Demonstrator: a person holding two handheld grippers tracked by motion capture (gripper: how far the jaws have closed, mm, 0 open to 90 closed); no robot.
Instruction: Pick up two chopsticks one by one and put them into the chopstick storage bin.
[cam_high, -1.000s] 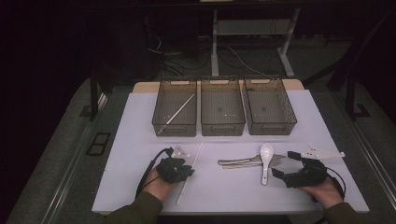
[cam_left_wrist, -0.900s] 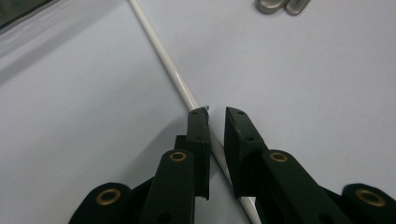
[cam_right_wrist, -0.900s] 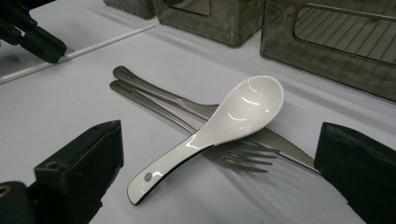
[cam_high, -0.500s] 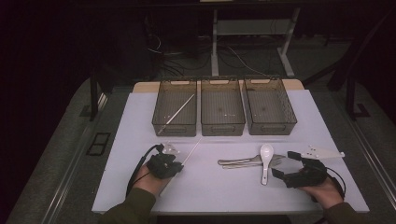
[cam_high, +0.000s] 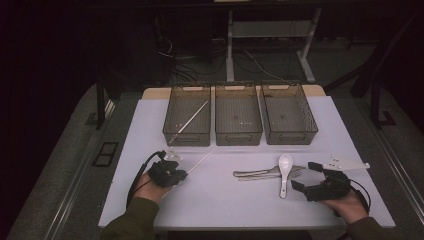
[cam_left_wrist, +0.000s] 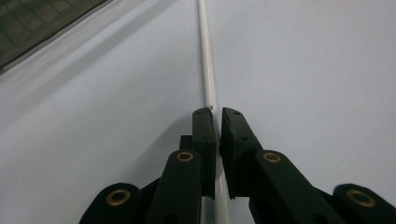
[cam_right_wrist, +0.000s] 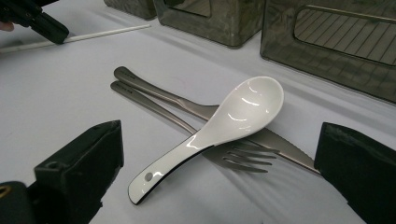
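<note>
White and thin, the chopstick (cam_left_wrist: 207, 60) lies flat on the worktop (cam_high: 240, 200). Your left tool (cam_left_wrist: 218, 114) has just been closing and now pinches its end. Your right tool (cam_right_wrist: 219, 154) is wide open, holding nothing.

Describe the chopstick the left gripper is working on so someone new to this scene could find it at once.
Start at the three mesh bins at the back of the white table. Before the left bin, the left gripper is shut on a thin white chopstick lying flat. Its twin leans inside that bin.
</note>
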